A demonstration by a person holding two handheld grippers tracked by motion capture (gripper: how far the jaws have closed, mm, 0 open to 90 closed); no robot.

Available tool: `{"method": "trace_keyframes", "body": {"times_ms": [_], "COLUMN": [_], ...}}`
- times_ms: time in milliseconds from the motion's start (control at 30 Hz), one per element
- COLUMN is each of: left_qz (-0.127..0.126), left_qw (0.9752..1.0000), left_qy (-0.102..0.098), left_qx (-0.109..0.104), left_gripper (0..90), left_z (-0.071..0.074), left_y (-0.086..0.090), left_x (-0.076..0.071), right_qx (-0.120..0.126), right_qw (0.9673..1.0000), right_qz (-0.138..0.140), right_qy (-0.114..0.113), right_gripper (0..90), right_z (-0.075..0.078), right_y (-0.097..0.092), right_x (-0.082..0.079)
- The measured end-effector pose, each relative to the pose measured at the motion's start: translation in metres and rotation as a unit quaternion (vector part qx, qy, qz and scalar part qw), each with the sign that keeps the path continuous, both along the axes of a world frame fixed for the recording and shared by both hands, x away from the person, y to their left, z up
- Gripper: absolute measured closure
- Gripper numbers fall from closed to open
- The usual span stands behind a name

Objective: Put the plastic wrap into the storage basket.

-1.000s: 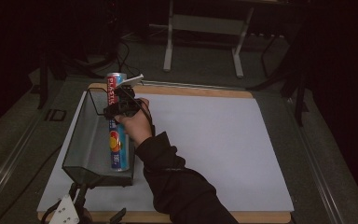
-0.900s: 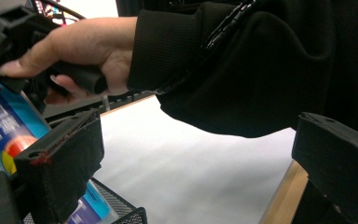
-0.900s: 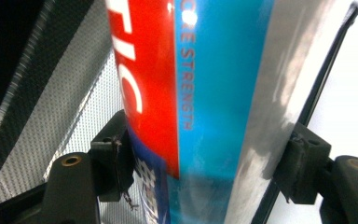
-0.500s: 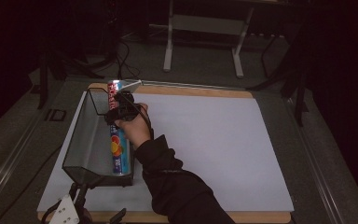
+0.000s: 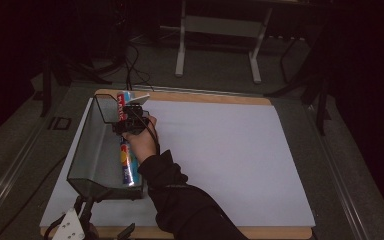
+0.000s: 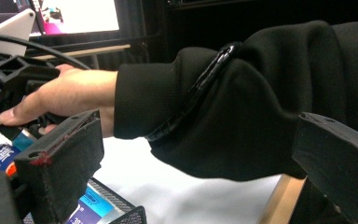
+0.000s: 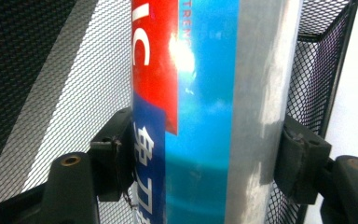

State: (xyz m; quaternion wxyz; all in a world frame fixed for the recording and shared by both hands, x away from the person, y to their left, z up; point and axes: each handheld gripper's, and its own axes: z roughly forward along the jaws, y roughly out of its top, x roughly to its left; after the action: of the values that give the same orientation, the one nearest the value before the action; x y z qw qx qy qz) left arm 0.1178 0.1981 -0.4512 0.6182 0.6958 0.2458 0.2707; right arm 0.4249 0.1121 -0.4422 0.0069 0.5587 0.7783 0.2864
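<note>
A long red, blue and silver box (image 5: 129,165) lies lengthwise in the black mesh basket (image 5: 91,150) at the left of the table, its far end (image 5: 124,98) poking above the far rim. My right gripper (image 5: 131,120) is shut on the box near that far end. In the right gripper view both jaws press the box (image 7: 205,70) from either side, gripper (image 7: 209,156). My left gripper (image 5: 75,226) sits at the table's near left corner. In the left gripper view it stands open (image 6: 196,140), with the person's sleeve (image 6: 261,107) beyond it and the box label (image 6: 93,203) low down.
A white sheet (image 5: 230,160) covers the wooden table top to the right of the basket. Beyond the far edge stand a metal frame (image 5: 217,45) and cables (image 5: 130,65) on the dark floor.
The right gripper and the box have moved slightly toward me and down, so the box's far end now sits lower at the basket's far rim. The left gripper has stayed put.
</note>
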Motion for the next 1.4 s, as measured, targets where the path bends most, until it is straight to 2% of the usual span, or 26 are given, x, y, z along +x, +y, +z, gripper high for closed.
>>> {"method": "trace_keyframes", "body": {"times_ms": [233,367,467,600,733,767,833,900,933,1067,1133,1400], "left_qz": [-0.001,-0.003,-0.003,-0.004,-0.005,-0.004,-0.006,-0.006,-0.006,-0.007,-0.007,-0.006], "left_qw": [1.0000,1.0000,1.0000,1.0000,1.0000,1.0000,1.0000,0.9999,0.9999,0.9999,0.9999,0.9998], "left_qy": [0.001,0.002,0.002,0.004,0.005,0.005,0.007,0.007,0.008,0.009,0.009,0.014], "left_qx": [0.001,0.002,0.004,0.004,0.004,0.004,0.004,0.006,0.006,0.007,0.008,0.012], "left_gripper": [2.8,2.8,2.8,2.8,2.8,2.8,2.8,2.8,2.8,2.8,2.8,2.8], "left_z": [0.000,0.000,0.000,-0.001,-0.001,-0.001,-0.001,-0.001,-0.001,-0.001,-0.001,-0.002], "left_y": [0.000,-0.001,-0.001,-0.001,-0.001,-0.001,-0.002,-0.002,-0.002,-0.002,-0.002,-0.005], "left_x": [0.000,0.000,0.000,0.001,0.001,0.001,0.002,0.002,0.002,0.002,0.003,0.005], "right_qx": [0.007,0.005,0.000,-0.018,0.005,0.010,0.010,0.014,0.018,0.031,0.040,0.054], "right_qw": [0.9999,1.0000,1.0000,0.9990,0.9981,0.9975,0.9958,0.9924,0.9897,0.9831,0.9794,0.9731], "right_qz": [-0.010,-0.006,0.005,0.026,0.047,0.049,0.064,0.092,0.114,0.148,0.156,0.168], "right_qy": [0.006,0.002,-0.005,-0.030,-0.038,-0.048,-0.065,-0.080,-0.085,-0.104,-0.121,-0.149], "right_gripper": [31.3,30.8,29.7,27.2,21.9,22.1,21.4,10.6,10.4,10.4,10.4,10.4], "right_z": [-0.008,-0.008,-0.008,-0.006,-0.001,0.002,0.007,0.010,0.011,0.021,0.026,0.039], "right_y": [-0.001,-0.001,-0.001,-0.001,-0.007,-0.010,-0.013,-0.016,-0.017,-0.026,-0.033,-0.065], "right_x": [0.002,0.002,0.002,0.001,0.003,0.003,0.002,0.001,0.001,-0.005,-0.009,-0.022]}}
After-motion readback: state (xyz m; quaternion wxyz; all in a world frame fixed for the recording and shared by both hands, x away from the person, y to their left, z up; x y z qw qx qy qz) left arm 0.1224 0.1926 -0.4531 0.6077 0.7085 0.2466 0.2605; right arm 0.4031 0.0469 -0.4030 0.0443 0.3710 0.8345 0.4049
